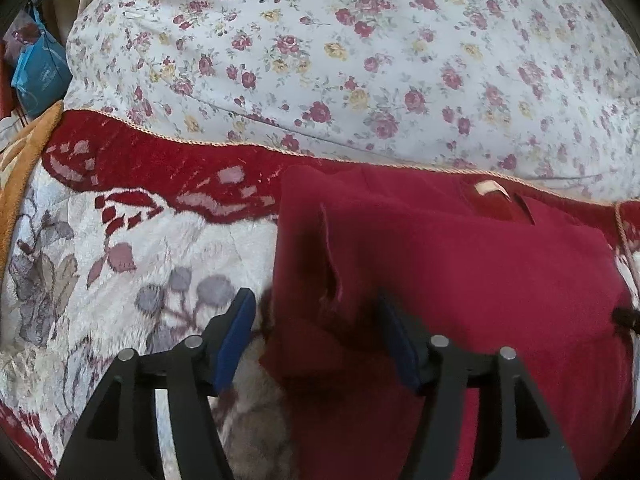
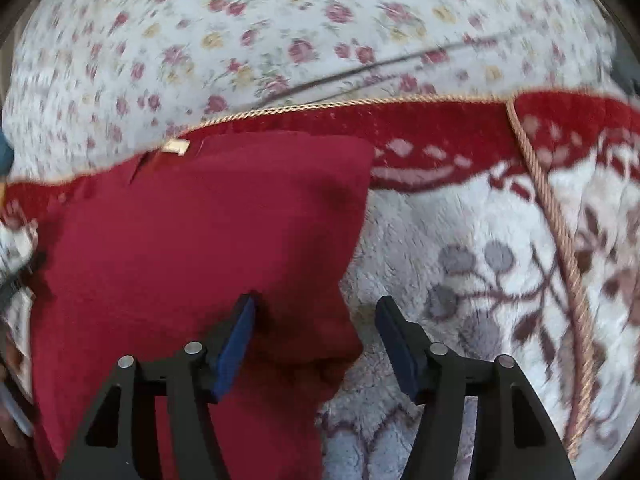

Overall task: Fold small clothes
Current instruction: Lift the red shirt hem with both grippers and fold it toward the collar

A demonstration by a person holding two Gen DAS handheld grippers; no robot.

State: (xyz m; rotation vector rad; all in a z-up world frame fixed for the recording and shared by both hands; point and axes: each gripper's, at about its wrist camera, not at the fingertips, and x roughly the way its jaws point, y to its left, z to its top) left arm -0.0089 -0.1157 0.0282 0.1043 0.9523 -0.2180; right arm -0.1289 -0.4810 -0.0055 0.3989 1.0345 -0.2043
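A dark red garment lies flat on a plush blanket, its cream neck label at the far edge. My left gripper is open, its jaws straddling the garment's left edge, where a fold of cloth stands up. In the right wrist view the same garment fills the left half, label at the top. My right gripper is open over the garment's right edge, left finger above the cloth, right finger above the blanket. Neither holds anything.
The blanket is white plush with grey and red leaf patterns, a red border and gold cord trim. Behind it lies a floral quilt. A blue bag hangs at the far left.
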